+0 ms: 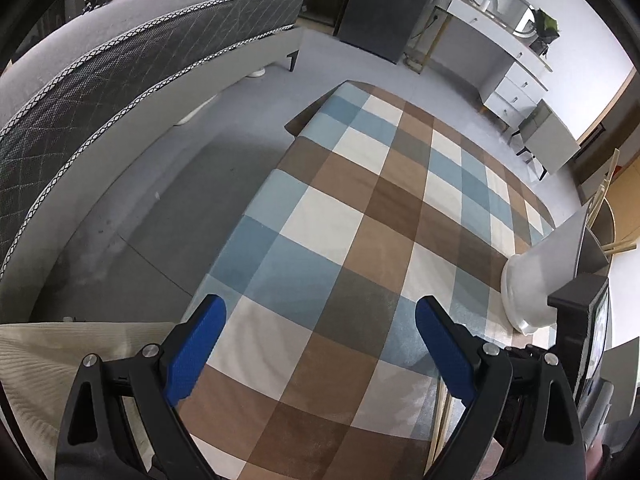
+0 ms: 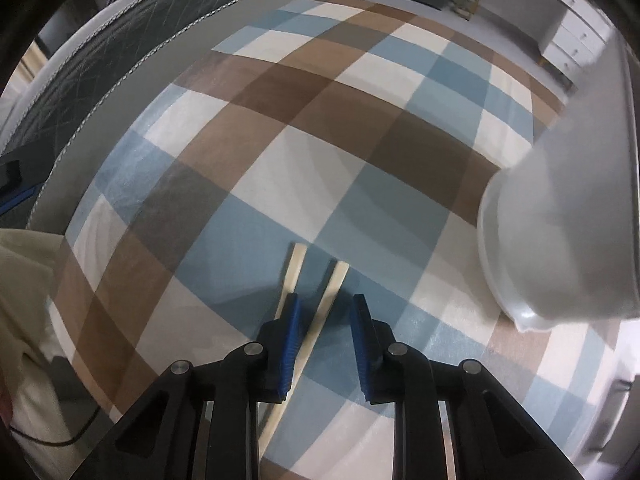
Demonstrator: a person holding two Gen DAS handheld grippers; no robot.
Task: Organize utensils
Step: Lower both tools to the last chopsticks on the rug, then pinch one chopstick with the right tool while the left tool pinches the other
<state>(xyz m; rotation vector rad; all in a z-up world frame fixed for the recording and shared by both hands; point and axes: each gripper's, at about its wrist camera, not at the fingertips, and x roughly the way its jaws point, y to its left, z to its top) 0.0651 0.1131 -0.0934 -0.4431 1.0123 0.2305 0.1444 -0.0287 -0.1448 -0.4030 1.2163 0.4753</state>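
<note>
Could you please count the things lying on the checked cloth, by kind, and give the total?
Chopsticks: 2, one beside the left pad, one between the jaws
White bowl: 1
Total: 3

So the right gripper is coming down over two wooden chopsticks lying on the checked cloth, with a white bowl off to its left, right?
Nearly. In the right wrist view the white bowl sits to the right of the right gripper, not its left. The two wooden chopsticks do lie on the checked cloth, one between the gripper's fingers.
</note>
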